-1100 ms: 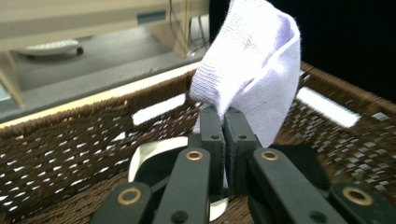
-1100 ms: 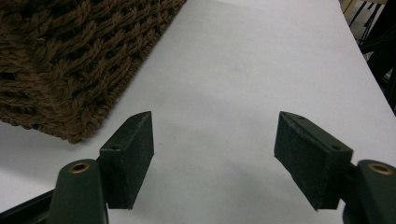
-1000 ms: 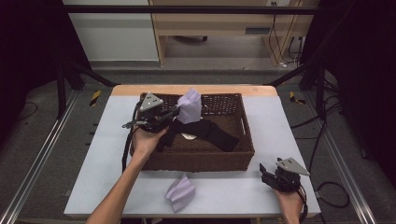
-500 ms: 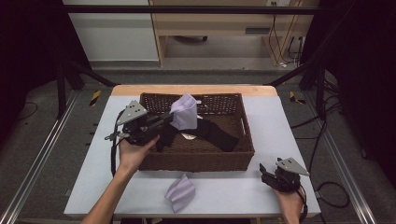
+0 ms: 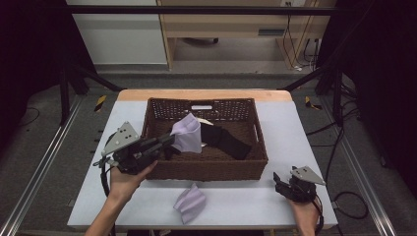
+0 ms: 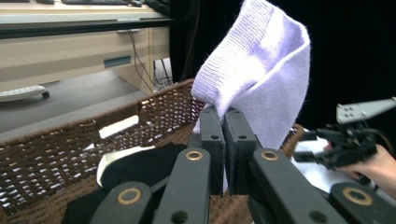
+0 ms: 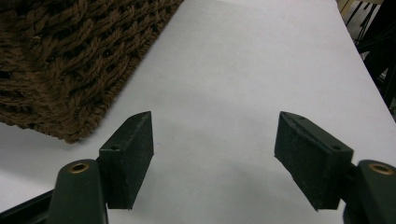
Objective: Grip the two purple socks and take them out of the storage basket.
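Lilac sock [image 6: 261,79] (knit) pinched by left gripper [image 6: 223,140] above basket [image 5: 157,169]; right gripper [image 7: 215,158] spread.

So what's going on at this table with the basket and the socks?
A person is working with a hand-held gripper in each hand. The left hand-held gripper is shut on a lilac sock, holding it up over the brown wicker basket, where a black sock lies. A second lilac sock lies on the table in front of the basket. The right hand-held gripper rests open, holding nothing.

Wooden desk [image 5: 236,24], grey floor [image 5: 206,81], apparently dim.
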### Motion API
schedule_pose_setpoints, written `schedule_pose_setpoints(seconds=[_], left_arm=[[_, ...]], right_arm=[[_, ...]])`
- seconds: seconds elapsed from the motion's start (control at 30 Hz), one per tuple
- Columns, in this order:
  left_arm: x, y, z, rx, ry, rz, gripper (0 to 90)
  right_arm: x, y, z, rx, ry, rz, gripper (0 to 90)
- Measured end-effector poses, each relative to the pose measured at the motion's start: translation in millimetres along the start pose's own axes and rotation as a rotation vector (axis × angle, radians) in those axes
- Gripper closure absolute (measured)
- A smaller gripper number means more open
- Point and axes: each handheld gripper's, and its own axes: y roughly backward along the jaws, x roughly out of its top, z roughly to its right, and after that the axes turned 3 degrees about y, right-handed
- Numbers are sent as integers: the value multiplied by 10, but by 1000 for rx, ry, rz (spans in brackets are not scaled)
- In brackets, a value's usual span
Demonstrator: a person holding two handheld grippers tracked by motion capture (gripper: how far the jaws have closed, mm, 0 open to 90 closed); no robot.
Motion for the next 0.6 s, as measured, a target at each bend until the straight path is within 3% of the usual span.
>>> schedule_pose_setpoints(seconds=[0.23,0.6], left_arm=[[-189,46,99,-24,-5,-42,865],[-627,87,186,-47,14,-141,865]], right_arm=[[-2,2,0,-5,2,6,282],[-4,4,-1,-7,4,7,280]])
